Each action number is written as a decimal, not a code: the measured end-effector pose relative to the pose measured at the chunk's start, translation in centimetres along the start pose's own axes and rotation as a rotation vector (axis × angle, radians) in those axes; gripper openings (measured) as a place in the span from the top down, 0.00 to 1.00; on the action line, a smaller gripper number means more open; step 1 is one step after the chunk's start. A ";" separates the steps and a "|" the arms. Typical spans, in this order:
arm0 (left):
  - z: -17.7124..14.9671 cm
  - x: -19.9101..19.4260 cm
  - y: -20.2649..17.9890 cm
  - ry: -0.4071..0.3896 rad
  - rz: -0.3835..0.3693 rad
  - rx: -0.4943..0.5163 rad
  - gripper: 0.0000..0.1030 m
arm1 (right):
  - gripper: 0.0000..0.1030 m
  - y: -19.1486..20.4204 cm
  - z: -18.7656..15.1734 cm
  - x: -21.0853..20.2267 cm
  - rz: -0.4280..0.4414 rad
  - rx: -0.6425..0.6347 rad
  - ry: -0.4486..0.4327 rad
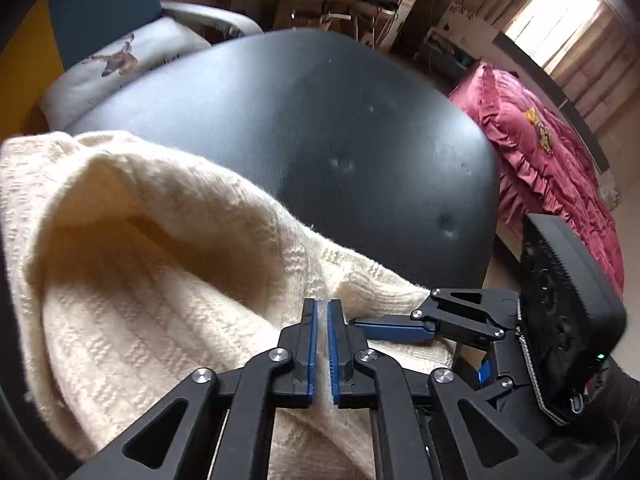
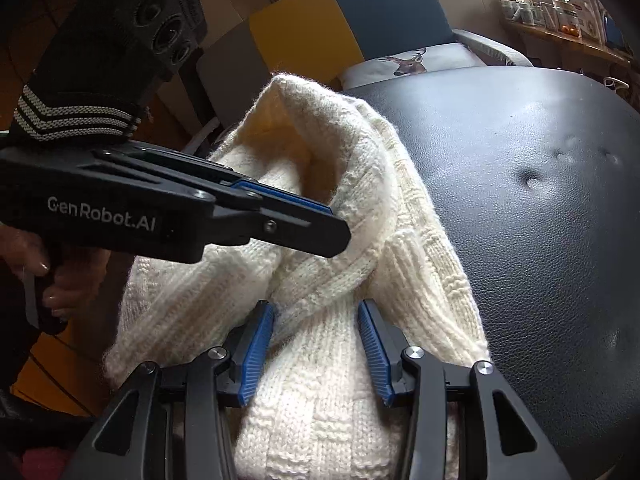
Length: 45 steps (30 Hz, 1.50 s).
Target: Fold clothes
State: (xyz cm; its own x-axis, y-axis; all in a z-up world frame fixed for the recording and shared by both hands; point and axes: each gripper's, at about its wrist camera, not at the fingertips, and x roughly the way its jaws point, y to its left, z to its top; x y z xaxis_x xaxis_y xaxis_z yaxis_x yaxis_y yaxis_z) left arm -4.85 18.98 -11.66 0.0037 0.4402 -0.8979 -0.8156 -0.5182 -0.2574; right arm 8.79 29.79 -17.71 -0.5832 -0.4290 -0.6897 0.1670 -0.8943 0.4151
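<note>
The cream sweater (image 1: 168, 264) is bunched at the near edge of the black counter (image 1: 340, 140), the left tool (image 1: 322, 312) pinching a fold and the right tool (image 2: 316, 312) spread around a ribbed part, so a tug could drag it off

left gripper (image 1: 322, 312): black linked arms, blue ribbed pads, silver round screws
right gripper (image 2: 316, 312): same black frame, blue pads
side marking: white "GenRobot.AI"
hand (image 2: 48, 280): bare skin
</note>
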 end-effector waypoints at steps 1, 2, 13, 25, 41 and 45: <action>0.2 0.4 0.1 0.008 -0.004 -0.005 0.87 | 0.56 -0.1 -0.1 0.1 0.005 -0.002 -0.002; 0.3 0.5 -0.1 0.008 -0.006 0.001 0.84 | 0.56 -0.2 -0.2 0.1 0.009 -0.002 -0.003; 0.2 -0.7 0.7 -0.033 0.016 -0.040 0.68 | 0.56 -0.1 -1.2 -0.6 -0.009 -0.003 0.001; -1.1 -1.6 1.8 -0.142 -0.028 -0.103 0.90 | 0.53 -0.1 -1.7 -0.9 0.010 0.016 -0.011; -17.4 -12.1 14.1 -0.592 -0.304 -0.632 0.89 | 0.34 0.3 -0.1 0.6 -0.007 0.026 0.036; -18.1 -12.2 12.3 -0.569 -0.202 -0.599 0.89 | 0.34 1.4 0.6 0.4 -0.055 -0.009 0.040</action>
State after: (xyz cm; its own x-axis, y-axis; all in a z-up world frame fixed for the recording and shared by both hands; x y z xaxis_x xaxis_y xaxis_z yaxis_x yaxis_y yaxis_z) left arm -4.44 -6.03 -10.33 -0.3056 0.7847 -0.5393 -0.3859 -0.6198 -0.6833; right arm 8.28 28.44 -17.04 -0.5592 -0.3836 -0.7350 0.1425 -0.9178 0.3706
